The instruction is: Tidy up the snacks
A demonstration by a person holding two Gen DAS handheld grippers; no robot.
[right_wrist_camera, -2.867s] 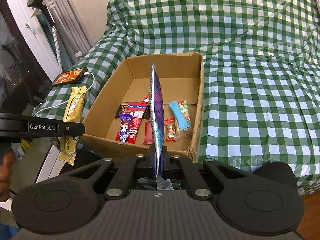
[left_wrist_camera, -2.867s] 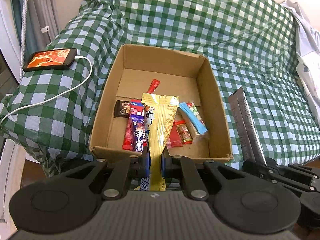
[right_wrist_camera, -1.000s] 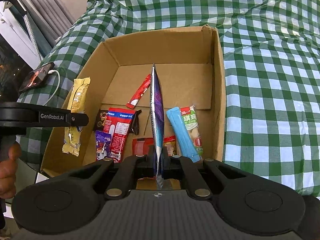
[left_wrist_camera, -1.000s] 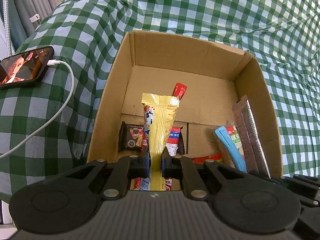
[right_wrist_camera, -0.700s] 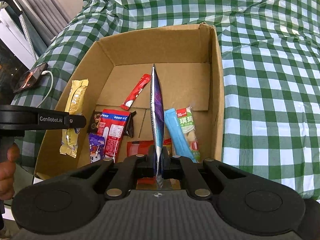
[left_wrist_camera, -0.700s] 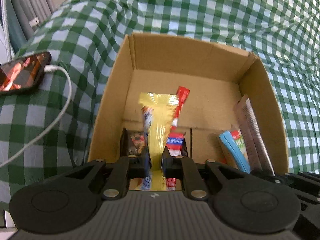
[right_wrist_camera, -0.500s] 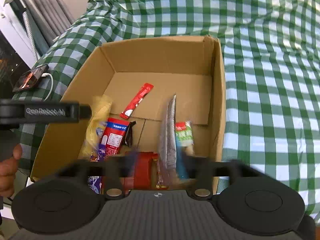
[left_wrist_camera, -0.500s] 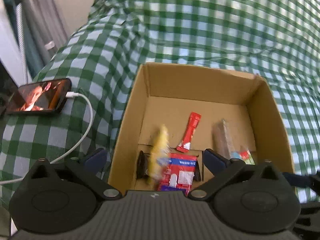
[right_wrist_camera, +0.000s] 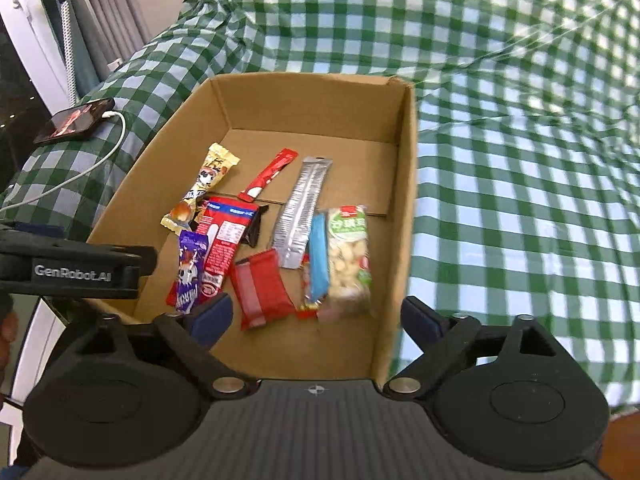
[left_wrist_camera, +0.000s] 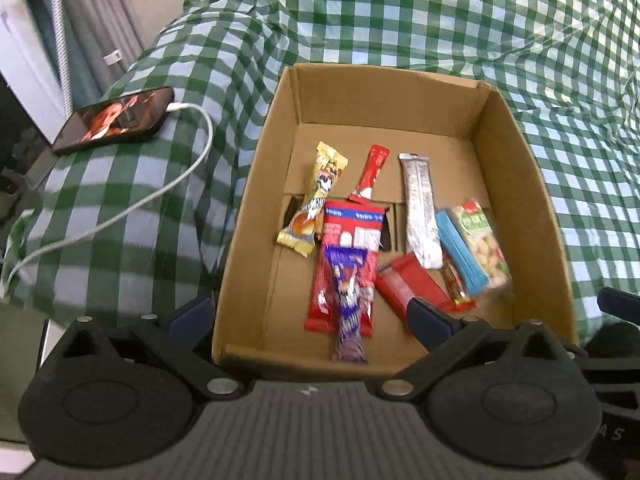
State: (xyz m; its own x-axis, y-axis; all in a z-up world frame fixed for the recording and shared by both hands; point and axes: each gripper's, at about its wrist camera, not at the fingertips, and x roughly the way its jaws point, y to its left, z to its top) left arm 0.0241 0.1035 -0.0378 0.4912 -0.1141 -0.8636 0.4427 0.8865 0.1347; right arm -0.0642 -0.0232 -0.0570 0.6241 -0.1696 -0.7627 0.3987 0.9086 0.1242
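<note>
1. Left gripper (left_wrist_camera: 309, 316): jaws spread wide, nothing between them, poised above the near wall of the cardboard box (left_wrist_camera: 400, 92).
2. Right gripper (right_wrist_camera: 316, 318): jaws likewise wide apart and empty, straddling the near right corner of the same box (right_wrist_camera: 406, 200).
3. All visible snacks inside the box, on its floor; none seen on the checked bedspread (right_wrist_camera: 520, 160).
4. Yellow snack bar (left_wrist_camera: 314, 208) at the left of the pile, silver sachet (left_wrist_camera: 420, 208) right of centre; long axes running roughly away from the jaws, front to back.
5. Yellow bar nearer the left jaws, silver sachet and peanut pack (right_wrist_camera: 347, 256) nearer the right.
6. Probably nothing left to gather, though motion blur hides detail near the box front.
</note>
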